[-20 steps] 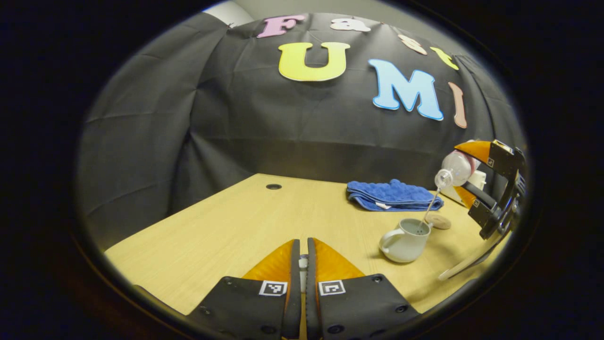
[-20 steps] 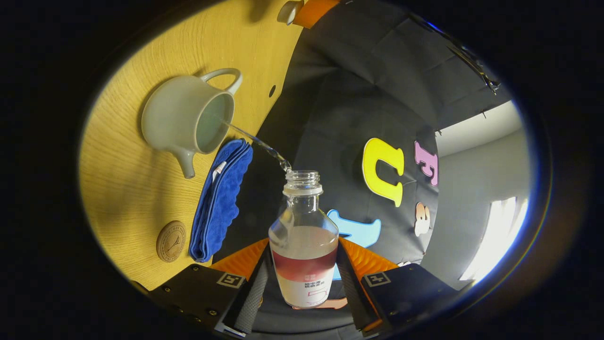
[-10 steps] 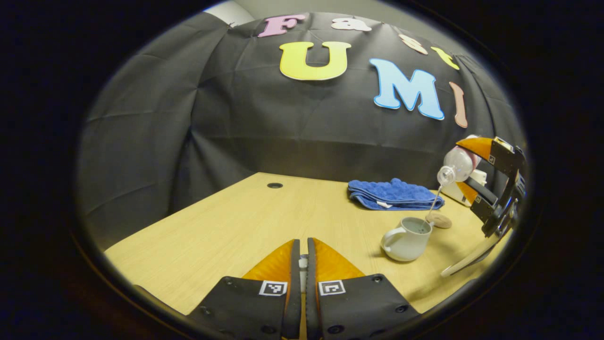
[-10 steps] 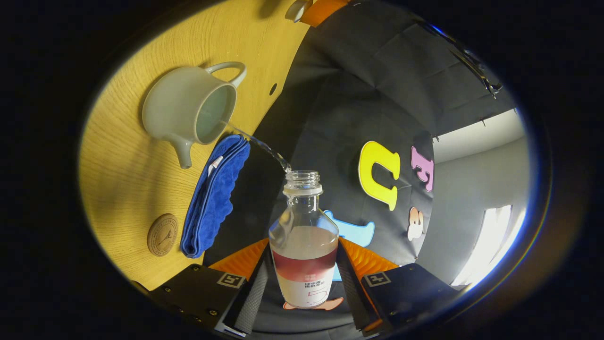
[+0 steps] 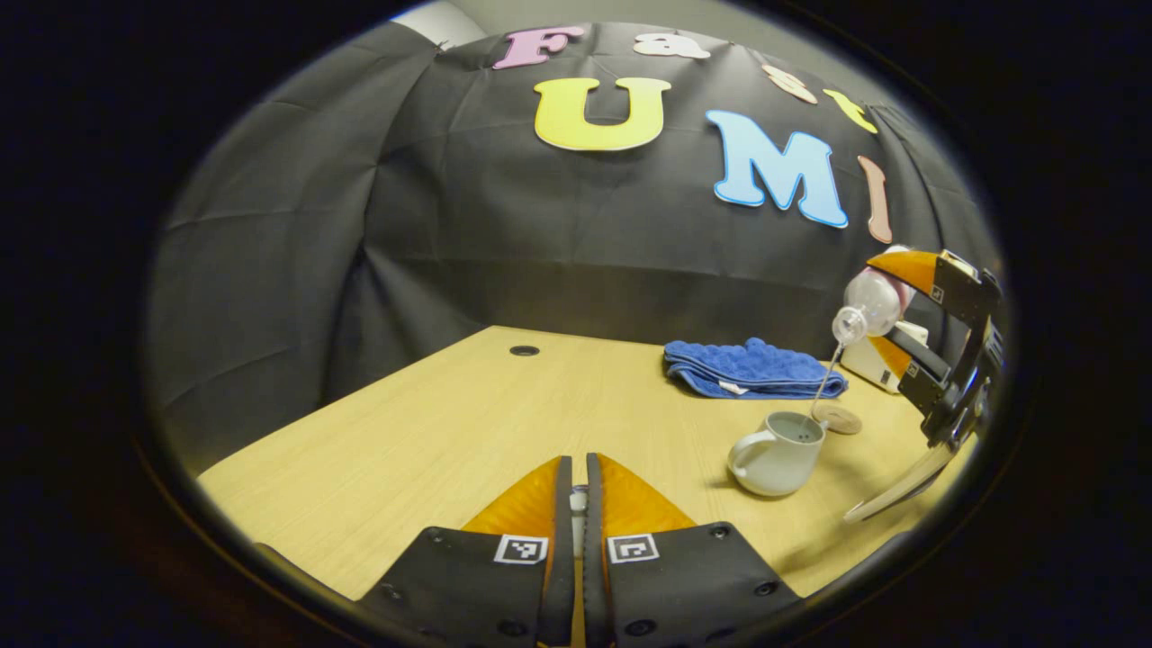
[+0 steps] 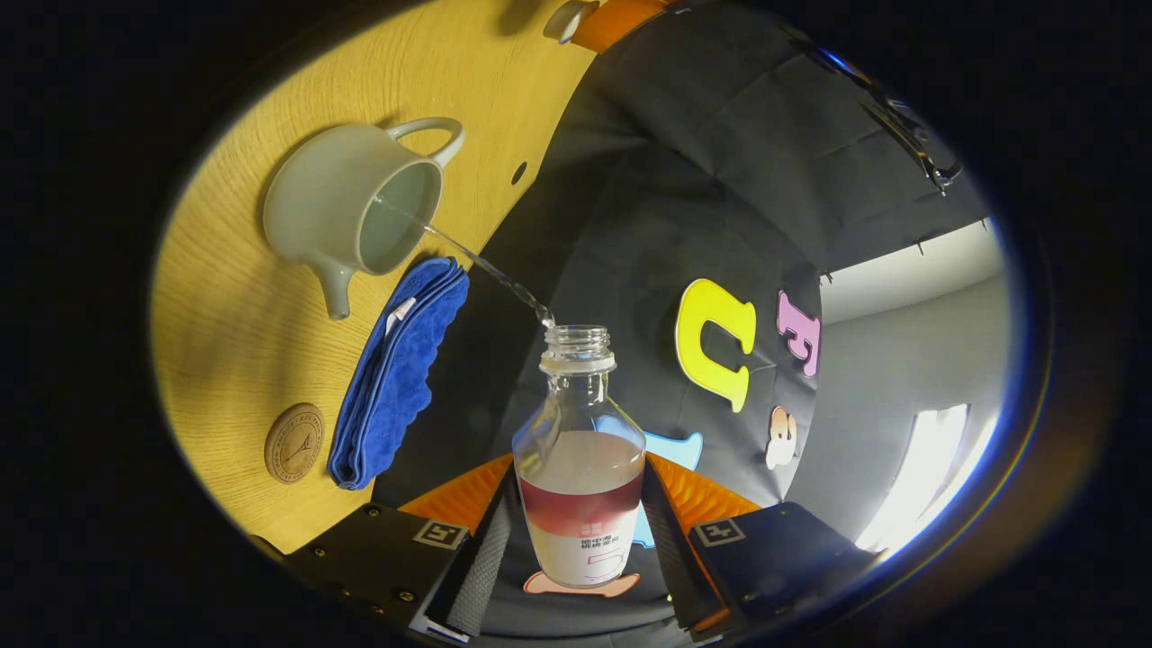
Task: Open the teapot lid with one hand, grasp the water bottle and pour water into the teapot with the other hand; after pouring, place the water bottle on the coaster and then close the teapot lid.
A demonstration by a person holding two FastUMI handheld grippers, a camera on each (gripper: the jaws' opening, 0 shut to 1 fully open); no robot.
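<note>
Wooden table (image 5: 432, 423) bears teapot (image 5: 776, 453); right claw (image 6: 576, 504) pinches bottle (image 6: 578, 459), left claw (image 5: 577, 490) pressed together.

Right gripper (image 6: 576, 531) clamps the tilted water bottle (image 6: 578, 468) — water streams into the open teapot (image 6: 346, 220).
</note>
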